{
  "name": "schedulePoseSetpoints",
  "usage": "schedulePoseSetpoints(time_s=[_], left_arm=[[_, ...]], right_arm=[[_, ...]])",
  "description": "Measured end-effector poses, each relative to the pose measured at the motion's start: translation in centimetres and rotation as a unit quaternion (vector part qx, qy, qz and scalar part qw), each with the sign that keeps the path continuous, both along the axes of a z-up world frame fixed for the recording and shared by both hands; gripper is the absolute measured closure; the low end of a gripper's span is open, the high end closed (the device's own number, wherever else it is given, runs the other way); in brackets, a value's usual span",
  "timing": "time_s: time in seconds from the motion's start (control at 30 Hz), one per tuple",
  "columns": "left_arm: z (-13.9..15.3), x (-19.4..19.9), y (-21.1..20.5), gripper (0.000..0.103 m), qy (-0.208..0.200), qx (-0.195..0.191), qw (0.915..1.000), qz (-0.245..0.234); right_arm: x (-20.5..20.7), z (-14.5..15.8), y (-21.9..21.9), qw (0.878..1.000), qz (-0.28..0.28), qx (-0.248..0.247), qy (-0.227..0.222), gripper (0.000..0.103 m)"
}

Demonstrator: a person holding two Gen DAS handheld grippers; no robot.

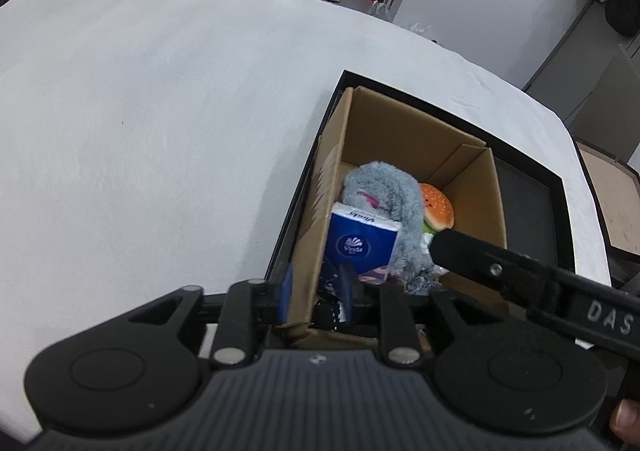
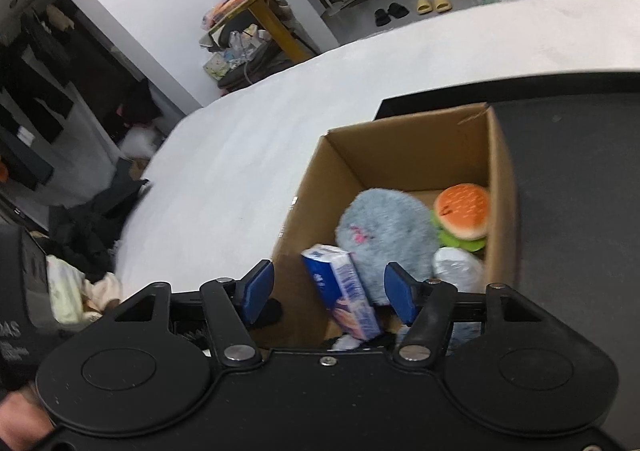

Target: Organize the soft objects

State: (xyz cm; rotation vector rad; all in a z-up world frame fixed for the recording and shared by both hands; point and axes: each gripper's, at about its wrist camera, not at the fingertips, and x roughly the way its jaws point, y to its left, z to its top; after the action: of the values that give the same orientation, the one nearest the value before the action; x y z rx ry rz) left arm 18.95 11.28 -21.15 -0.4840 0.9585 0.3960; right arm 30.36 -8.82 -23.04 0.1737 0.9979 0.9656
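Note:
An open cardboard box stands in a black tray on the white table. Inside lie a grey plush, a burger plush, a blue Vinda tissue pack and a silvery packet. My left gripper is open and straddles the box's near-left wall, one blue pad outside and one inside. My right gripper is open at the box's near end. The upright tissue pack stands between its pads, apart from both. One of its fingers reaches over the box from the right.
The black tray reaches past the box on the right. The white tabletop spreads left and far. A brown board lies beyond the table's right edge. Dark clothes are heaped on the floor at the table's left.

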Motion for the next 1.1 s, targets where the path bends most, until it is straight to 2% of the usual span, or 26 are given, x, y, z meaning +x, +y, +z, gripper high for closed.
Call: schedulePoseSetpoints(time_s=[0.17,0.3,0.37,0.5,0.63,0.87,1.1], left_arm=[[1.5,0.0,-0.6,0.050,0.002,0.009,0.9999,-0.009],[2.7,-0.2,-1.2,0.040,0.004,0.016,0.9996,-0.023],[3.4,-0.4,-1.5,0.034,0.001,0.020,0.9993,-0.031],[4.7,-0.9,-2.0,0.031,-0.006,0.032,0.9989,-0.034],[6.3,-1.4,-2.6,0.024,-0.013,0.036,0.9985,-0.040],[9.2,-2.7,-4.6,0.017,-0.032,0.048,0.9961,-0.066],[10.5,-4.1,-6.1,0.015,-0.032,0.040,0.9955,-0.079]], right_arm=[[-0.5,1.9,-0.7,0.998,0.016,-0.026,-0.050,0.036],[-0.8,2.9,-2.1,0.998,0.008,-0.032,-0.062,0.033],[-0.8,3.2,-3.1,0.997,0.000,-0.033,-0.065,0.028],[-1.0,4.2,-5.4,0.996,-0.019,-0.036,-0.073,0.024],[-1.3,5.3,-7.6,0.996,-0.042,-0.029,-0.074,0.015],[-2.9,7.4,-10.2,0.995,-0.047,-0.010,-0.085,0.005],[-4.5,9.2,-12.6,0.992,-0.074,-0.009,-0.106,0.002]])
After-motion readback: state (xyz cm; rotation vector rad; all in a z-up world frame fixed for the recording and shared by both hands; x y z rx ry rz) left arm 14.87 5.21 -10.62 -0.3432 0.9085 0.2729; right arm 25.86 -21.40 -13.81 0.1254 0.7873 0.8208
